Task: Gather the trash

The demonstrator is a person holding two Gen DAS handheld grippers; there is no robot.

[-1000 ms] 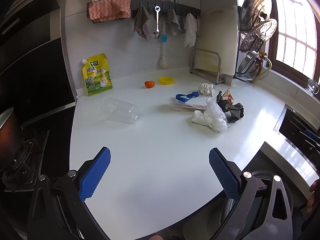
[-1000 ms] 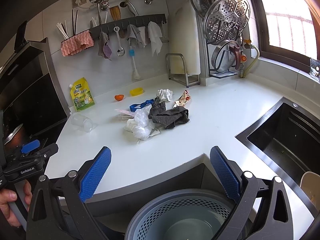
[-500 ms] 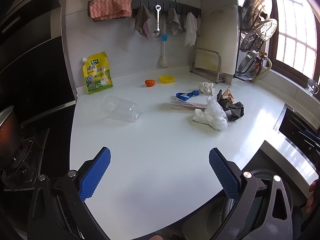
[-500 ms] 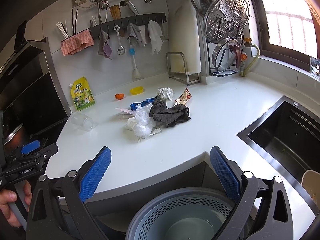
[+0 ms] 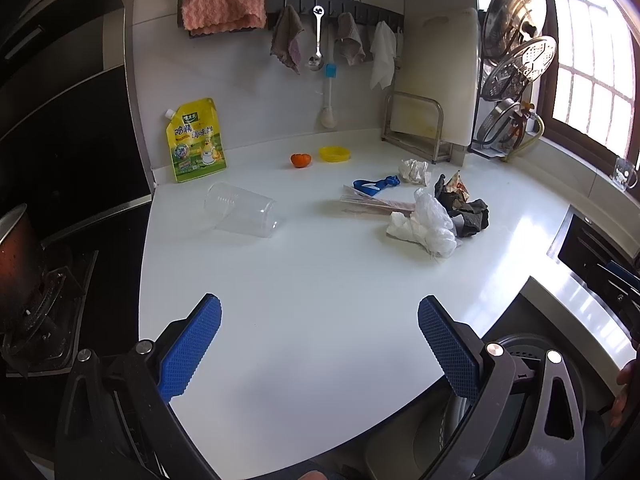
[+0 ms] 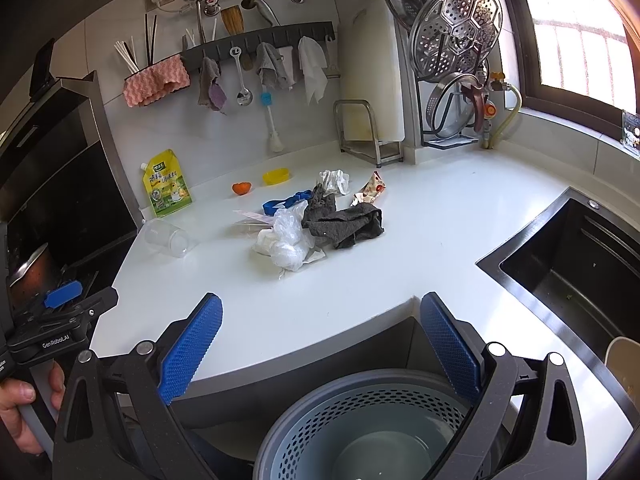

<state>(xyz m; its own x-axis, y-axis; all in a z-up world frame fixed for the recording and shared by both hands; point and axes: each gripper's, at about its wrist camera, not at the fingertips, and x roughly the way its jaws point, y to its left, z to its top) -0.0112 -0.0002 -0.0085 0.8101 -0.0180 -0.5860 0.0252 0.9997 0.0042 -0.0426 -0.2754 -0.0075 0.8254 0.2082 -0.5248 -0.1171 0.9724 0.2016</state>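
Both the left hand-held gripper (image 5: 319,344) and the right hand-held gripper (image 6: 320,344) hang empty with jaws spread wide above the white worktop (image 5: 320,280). The crumpled clear plastic bag (image 6: 289,236) touches a dark grey cloth (image 6: 348,224) mid-worktop. A grey perforated bin (image 6: 360,428) sits below the right one.

Countertop (image 5: 320,280): white, glossy, curved front edge.
Wall (image 6: 168,128): pale tiles, dark utensil rail (image 6: 260,38) with hanging cloths.
Window (image 6: 580,32): right, bright daylight.
Sink (image 6: 580,264): black, recessed.
Stove (image 5: 48,300): dark, left.
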